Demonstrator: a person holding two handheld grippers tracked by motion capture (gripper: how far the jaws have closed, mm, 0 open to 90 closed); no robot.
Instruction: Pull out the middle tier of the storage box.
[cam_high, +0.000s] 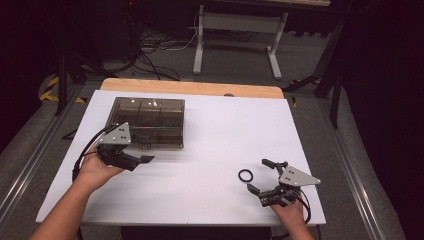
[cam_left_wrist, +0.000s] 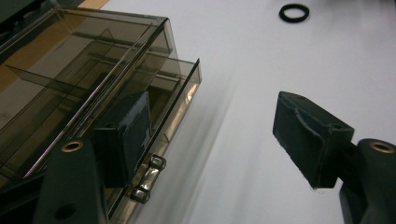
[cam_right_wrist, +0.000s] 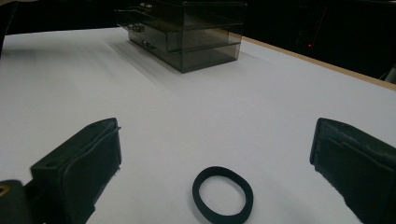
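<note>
Drawer box (cam_high: 147, 122): smoked clear plastic, internal dividers, one drawer (cam_left_wrist: 154, 116) slid partly out; sits at 10 o'clock on the white sheet (cam_high: 210, 145). Black ring (cam_high: 245, 175) lies flat at 4 o'clock.

Left gripper (cam_high: 142, 160) just beside the box front, jaws apart, gripping nothing. Right gripper (cam_high: 260, 175) wide open, ring just ahead of it.

Grey floor, cables (cam_high: 150, 45), white frame (cam_high: 240, 30) at 12 o'clock.

Left gripper view shows the drawer's small clear handle (cam_left_wrist: 148, 179).
</note>
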